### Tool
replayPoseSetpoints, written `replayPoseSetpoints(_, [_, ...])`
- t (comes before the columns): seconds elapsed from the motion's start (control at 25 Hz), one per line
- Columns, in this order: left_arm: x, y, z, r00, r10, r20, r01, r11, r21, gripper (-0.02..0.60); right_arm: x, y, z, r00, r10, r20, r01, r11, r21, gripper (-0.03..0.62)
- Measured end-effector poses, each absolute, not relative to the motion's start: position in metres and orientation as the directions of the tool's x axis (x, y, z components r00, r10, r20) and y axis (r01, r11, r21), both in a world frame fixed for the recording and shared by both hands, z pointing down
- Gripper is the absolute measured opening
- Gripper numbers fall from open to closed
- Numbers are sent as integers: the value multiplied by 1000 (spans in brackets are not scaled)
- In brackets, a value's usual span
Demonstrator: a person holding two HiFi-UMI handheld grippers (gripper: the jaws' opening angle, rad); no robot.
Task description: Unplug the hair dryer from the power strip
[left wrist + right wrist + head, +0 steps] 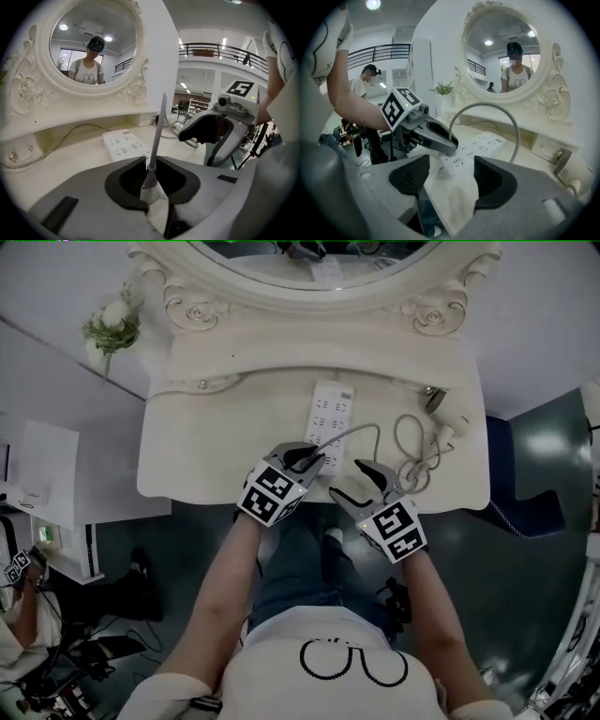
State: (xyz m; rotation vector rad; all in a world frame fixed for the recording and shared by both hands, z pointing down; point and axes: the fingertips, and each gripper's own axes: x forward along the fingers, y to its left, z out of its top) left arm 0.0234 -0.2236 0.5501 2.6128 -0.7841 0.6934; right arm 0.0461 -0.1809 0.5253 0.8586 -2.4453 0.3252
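Observation:
A white power strip (330,418) lies lengthwise on the cream dressing table (187,456). My left gripper (314,460) sits at the strip's near end, shut on the hair dryer's white plug (149,187). The grey cord (159,126) rises from between its pads. It arcs right (361,432) to a loose coil (412,451) beside the white hair dryer (450,413). My right gripper (366,479) stands open just right of the left one, over the table's front edge, with nothing between its pads (412,173). The right gripper view shows the left gripper (445,143) on the strip (480,145).
An ornate oval mirror (309,259) stands at the back of the table above a low shelf. A small bunch of white flowers (112,329) sits at the back left. The person's legs are under the front edge. Another person sits at the lower left.

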Motion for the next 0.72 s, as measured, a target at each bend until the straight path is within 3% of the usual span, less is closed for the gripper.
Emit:
replayPoseSetpoints(0.28, [24, -225, 551, 773, -370, 515, -532, -820, 210, 58, 25, -198, 557, -654, -445, 612, -559, 829, 5, 285])
replayPoseSetpoints(0.52, [24, -225, 551, 784, -349, 513, -522, -818, 241, 58, 18, -206, 579, -604, -451, 657, -489, 861, 141, 280])
replayPoseSetpoints(0.72, [24, -225, 548, 769, -376, 517, -536, -819, 204, 55, 18, -208, 579, -594, -456, 663, -491, 858, 151, 273])
